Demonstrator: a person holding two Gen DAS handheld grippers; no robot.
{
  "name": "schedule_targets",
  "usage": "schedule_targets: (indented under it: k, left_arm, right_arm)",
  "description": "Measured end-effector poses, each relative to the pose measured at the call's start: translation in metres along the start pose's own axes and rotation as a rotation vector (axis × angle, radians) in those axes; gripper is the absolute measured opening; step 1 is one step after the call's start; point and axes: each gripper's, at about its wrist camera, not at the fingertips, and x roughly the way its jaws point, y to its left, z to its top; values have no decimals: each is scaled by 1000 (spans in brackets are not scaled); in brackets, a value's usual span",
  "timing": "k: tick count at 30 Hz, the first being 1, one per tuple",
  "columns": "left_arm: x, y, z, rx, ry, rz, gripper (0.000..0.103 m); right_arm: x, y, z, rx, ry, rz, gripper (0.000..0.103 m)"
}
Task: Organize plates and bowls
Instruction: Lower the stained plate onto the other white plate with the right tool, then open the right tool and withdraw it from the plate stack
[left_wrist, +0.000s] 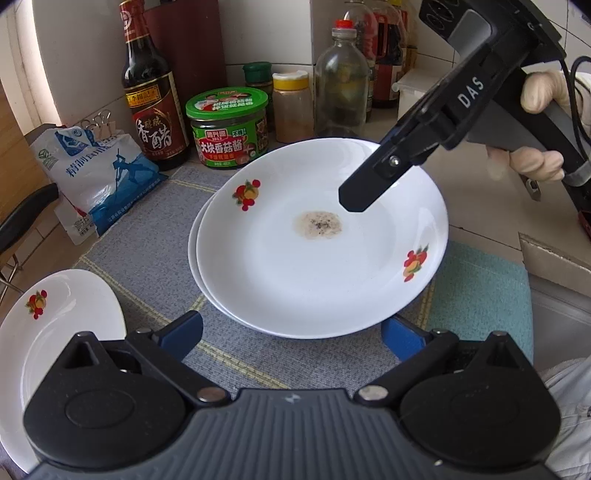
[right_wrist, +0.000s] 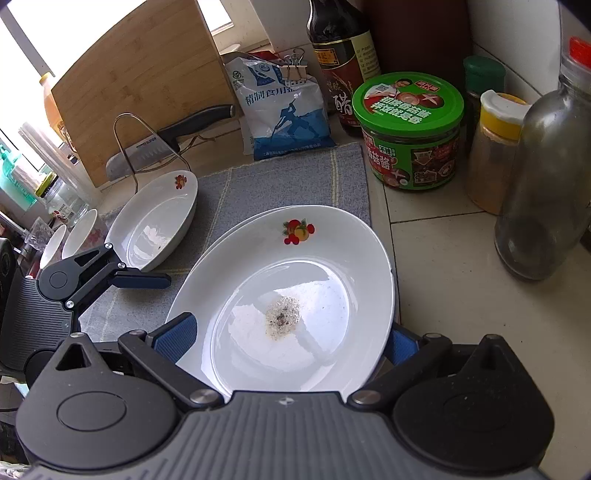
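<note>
Two white plates are stacked on a grey mat (right_wrist: 295, 177); the top plate (left_wrist: 321, 240) has a brownish stain (left_wrist: 318, 225) in its middle. The left gripper (left_wrist: 291, 332) is open, with its blue fingers on both sides of the stack's near rim. The right gripper (right_wrist: 291, 336) is open too, and the plate's rim lies between its fingers. A third plate (right_wrist: 155, 221) lies on the mat, apart from the stack. Behind stand a green jar (left_wrist: 229, 129) and a vinegar bottle (left_wrist: 151, 92).

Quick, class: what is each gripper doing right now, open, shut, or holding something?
Left gripper: open, holding nothing, at the near rim of the plates.
Right gripper: open, fingers either side of the top plate, no grip seen.
</note>
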Motion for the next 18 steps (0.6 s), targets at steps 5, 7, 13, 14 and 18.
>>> schedule_targets:
  k: [5, 7, 13, 14, 18]
  left_arm:
    - [-5, 1, -4, -25, -13, 1, 102]
    - [-7, 1, -5, -28, -18, 4, 102]
    - [-16, 1, -8, -36, -37, 12, 102]
    - [-18, 1, -10, -40, -40, 16, 102]
    - [-27, 1, -16, -52, -45, 32, 102]
  right_arm:
    - [1, 8, -2, -27, 10, -45, 103]
    - [1, 9, -3, -34, 12, -59, 103]
    - [4, 15, -6, -55, 23, -139, 103]
    - [5, 16, -7, -61, 29, -158, 103]
    - [2, 24, -11, -112, 9, -191, 103]
